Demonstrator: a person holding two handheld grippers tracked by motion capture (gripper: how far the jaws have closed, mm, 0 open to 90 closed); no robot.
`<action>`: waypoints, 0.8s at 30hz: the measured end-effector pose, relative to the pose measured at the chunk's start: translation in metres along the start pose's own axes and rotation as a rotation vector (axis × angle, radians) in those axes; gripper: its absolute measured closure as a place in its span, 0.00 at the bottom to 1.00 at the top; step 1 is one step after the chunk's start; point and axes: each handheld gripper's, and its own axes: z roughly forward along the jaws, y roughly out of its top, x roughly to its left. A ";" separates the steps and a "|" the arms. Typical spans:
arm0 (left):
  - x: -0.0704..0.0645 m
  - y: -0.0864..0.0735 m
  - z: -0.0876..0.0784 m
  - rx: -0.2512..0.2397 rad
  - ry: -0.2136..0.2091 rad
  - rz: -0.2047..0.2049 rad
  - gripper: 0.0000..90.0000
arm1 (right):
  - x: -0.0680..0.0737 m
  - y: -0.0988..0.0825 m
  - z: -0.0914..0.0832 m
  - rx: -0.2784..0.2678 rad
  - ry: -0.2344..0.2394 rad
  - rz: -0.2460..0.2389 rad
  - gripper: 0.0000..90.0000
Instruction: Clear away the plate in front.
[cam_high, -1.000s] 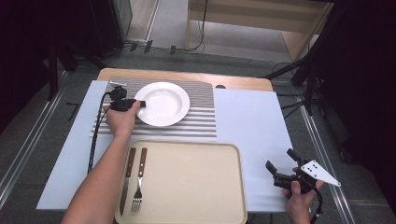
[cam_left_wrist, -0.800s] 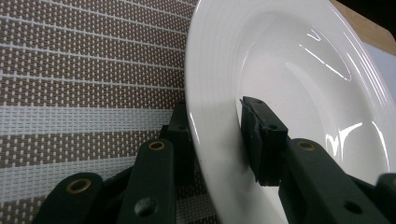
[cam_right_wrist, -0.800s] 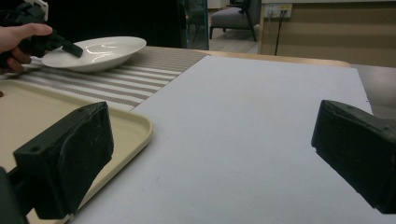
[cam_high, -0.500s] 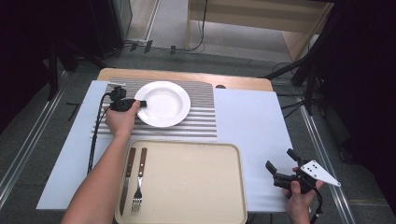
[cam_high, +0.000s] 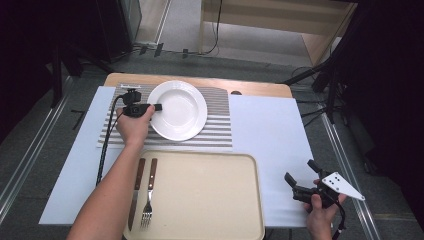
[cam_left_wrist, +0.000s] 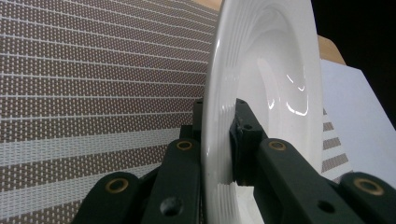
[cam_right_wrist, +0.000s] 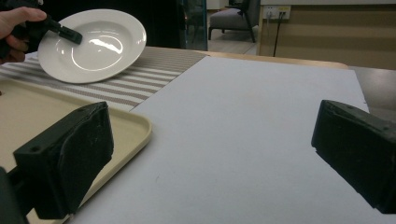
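one plate (cam_high: 179, 110) is what this is about, and the left hand-held gripper (cam_high: 152, 107) has it clamped by the near-left rim, one jaw over the top and one under, which the left gripper view shows really clearly. in the right gripper view the plate (cam_right_wrist: 91, 44) is tilted up off the striped placemat (cam_right_wrist: 154, 74), so i'd say the pickup is basically done. my guess is it's headed for the beige tray (cam_high: 200, 200) in front, where a knife (cam_high: 135, 192) and fork (cam_high: 148, 195) already lie along the left side, so the carry and the set-down are what's left. can't tell for sure if the far edge of the plate is touching the mat or not

pose wise, the left forearm comes up from the bottom of the high view and reaches across the tray's left corner, hand wrapped around the hand-held gripper with its cable trailing back over the desk (cam_high: 270, 130)

the right hand-held gripper (cam_high: 300, 182) sits low at the near right corner of the desk, well apart from everything, jaws spread wide with nothing between them, pointing across the bare white surface toward the plate
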 end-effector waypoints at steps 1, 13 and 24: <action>0.000 0.000 0.000 -0.002 0.002 0.001 0.91 | 0.000 0.000 0.000 0.001 -0.001 0.000 0.00; 0.002 -0.001 -0.004 0.004 0.007 -0.024 0.91 | 0.000 0.000 0.000 -0.002 -0.004 -0.005 0.00; 0.003 -0.006 -0.015 -0.004 -0.035 -0.025 0.91 | 0.002 0.000 0.001 0.004 -0.005 -0.013 0.00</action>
